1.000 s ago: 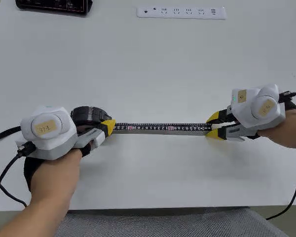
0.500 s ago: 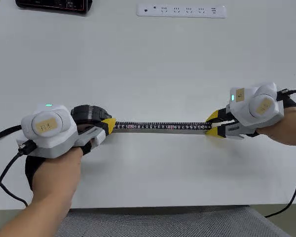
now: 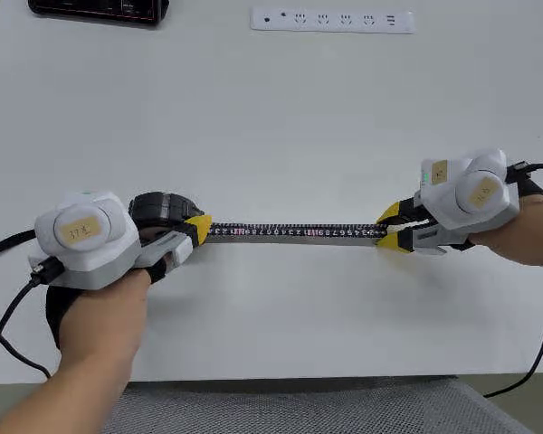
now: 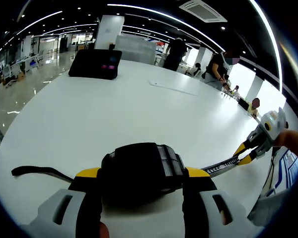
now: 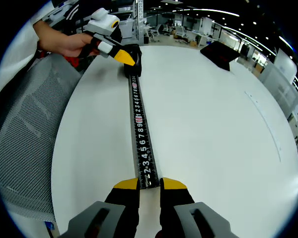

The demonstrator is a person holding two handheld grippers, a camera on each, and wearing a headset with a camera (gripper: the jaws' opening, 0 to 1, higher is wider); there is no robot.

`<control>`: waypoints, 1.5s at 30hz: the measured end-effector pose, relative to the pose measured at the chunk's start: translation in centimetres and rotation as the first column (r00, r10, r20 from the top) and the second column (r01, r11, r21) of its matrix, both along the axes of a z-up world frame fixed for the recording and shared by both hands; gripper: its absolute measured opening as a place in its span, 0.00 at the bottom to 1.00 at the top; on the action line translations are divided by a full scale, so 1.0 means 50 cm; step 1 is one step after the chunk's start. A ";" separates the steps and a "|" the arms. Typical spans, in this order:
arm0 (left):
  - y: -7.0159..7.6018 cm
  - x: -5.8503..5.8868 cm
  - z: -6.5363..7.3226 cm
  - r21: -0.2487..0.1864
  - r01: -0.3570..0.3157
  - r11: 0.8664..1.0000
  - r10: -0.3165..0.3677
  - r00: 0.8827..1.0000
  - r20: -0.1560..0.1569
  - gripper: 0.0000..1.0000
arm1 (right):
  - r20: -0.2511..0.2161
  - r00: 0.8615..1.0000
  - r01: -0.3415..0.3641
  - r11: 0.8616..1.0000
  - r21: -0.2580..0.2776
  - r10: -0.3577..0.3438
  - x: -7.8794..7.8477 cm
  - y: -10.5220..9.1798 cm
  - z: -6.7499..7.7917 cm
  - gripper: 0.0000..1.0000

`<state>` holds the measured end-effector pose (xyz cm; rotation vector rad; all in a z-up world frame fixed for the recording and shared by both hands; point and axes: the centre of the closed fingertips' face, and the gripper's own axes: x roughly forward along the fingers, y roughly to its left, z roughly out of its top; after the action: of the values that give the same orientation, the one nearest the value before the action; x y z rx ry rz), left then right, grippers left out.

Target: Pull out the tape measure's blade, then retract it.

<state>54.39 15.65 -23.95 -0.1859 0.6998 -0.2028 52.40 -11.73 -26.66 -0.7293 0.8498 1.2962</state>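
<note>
The broad white desk carries a long white power strip at top centre and a flat black device at upper left.

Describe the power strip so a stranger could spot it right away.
Look at the white table, along its far edge. The power strip lies flat there, right of a black device; it is the long white bar with a row of sockets.

The left gripper clamps the black tape measure, its blade running out to the right gripper
</note>
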 end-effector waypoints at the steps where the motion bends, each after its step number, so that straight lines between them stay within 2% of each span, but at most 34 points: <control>1: 0.000 0.000 0.000 -0.001 0.000 1.000 0.000 1.000 0.000 0.61 | -0.001 1.000 0.002 1.000 0.001 -0.002 0.000 0.000 0.000 0.12; 3: 0.000 0.000 -0.001 0.003 0.000 1.000 0.000 1.000 -0.002 0.61 | -0.006 1.000 0.007 1.000 0.003 -0.007 0.000 0.000 0.000 0.12; 7: -0.001 0.000 -0.002 0.017 0.005 1.000 -0.005 1.000 -0.026 0.61 | -0.009 1.000 0.005 1.000 0.001 -0.005 0.000 0.000 0.000 0.11; 21: 0.001 -0.001 -0.004 0.037 0.008 0.999 -0.006 0.999 -0.035 0.59 | -0.010 1.000 -0.005 1.000 -0.009 0.005 0.002 0.000 -0.001 0.10; 40: 0.001 0.001 -0.006 0.026 0.013 1.000 -0.012 0.999 -0.040 0.58 | -0.014 1.000 -0.004 1.000 -0.014 0.004 0.002 -0.001 0.001 0.10; 45: 0.002 0.002 -0.005 0.022 0.012 1.000 -0.011 0.999 -0.041 0.58 | -0.013 1.000 -0.007 1.000 -0.005 0.007 0.001 0.011 0.002 0.10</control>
<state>54.48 15.75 -24.22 -0.1653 0.7437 -0.2027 52.47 -11.16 -26.58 -0.7294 0.8617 1.3065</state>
